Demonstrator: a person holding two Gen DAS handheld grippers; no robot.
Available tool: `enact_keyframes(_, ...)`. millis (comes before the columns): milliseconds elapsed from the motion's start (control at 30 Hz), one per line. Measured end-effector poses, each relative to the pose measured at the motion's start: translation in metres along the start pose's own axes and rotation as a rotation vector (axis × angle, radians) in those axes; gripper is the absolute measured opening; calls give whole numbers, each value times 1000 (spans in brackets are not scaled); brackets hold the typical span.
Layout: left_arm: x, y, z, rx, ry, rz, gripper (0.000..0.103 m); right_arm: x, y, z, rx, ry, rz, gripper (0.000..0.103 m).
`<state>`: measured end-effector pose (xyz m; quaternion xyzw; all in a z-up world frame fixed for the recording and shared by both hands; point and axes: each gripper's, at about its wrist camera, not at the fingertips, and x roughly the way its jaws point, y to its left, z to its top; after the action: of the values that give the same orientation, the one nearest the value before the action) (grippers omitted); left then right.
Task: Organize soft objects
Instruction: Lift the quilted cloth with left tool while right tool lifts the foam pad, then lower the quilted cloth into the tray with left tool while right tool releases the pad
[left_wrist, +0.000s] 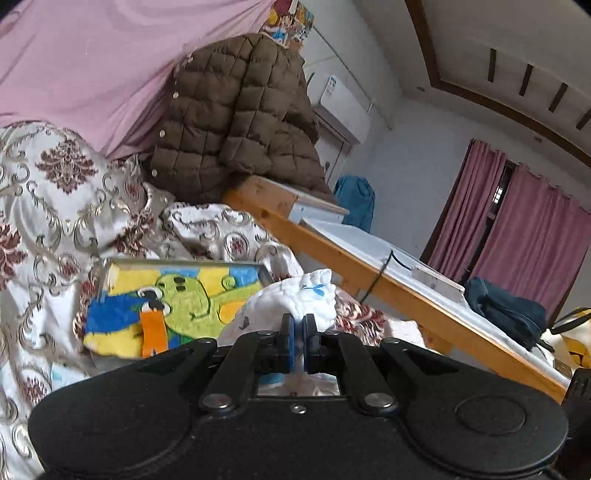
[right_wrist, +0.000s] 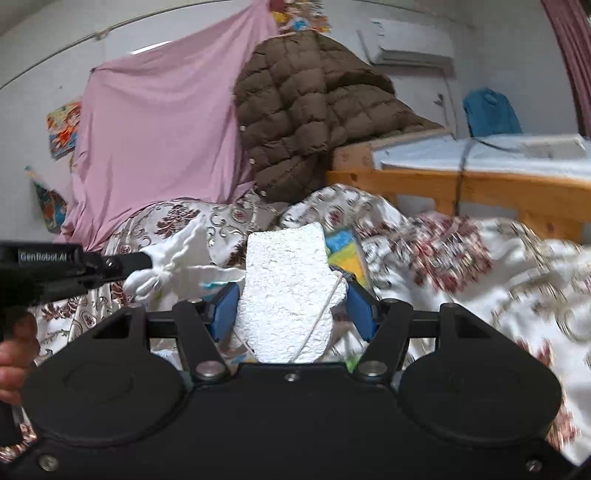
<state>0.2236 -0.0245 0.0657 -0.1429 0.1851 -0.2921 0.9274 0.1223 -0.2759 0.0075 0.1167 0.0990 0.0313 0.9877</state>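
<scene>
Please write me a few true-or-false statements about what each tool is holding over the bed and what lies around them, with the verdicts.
1. The left tool is shut on a bunch of white cloth. True.
2. The right tool is empty. False: a white textured block sits between its blue pads, which press its sides.
3. A brown quilted jacket lies flat on the floor. False: it is heaped up at the end of the bed, against the pink sheet.
4. A colourful cartoon towel lies on the patterned bedspread. True.
5. The curtains by the window are green. False: they are dark pink.
</scene>
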Motion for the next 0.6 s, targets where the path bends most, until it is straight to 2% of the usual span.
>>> enact_keyframes(200, 25, 20, 6, -27, -16, 28, 3, 34, 10, -5, -57, 48, 44, 55)
enact_keyframes(367, 47, 48, 19, -89, -43, 58, 3, 58, 18, -4, -99, 45, 55, 55)
enact_keyframes(600, 80, 89, 33, -153, -86, 101, 3, 104, 23, -1, -85, 54, 51, 55)
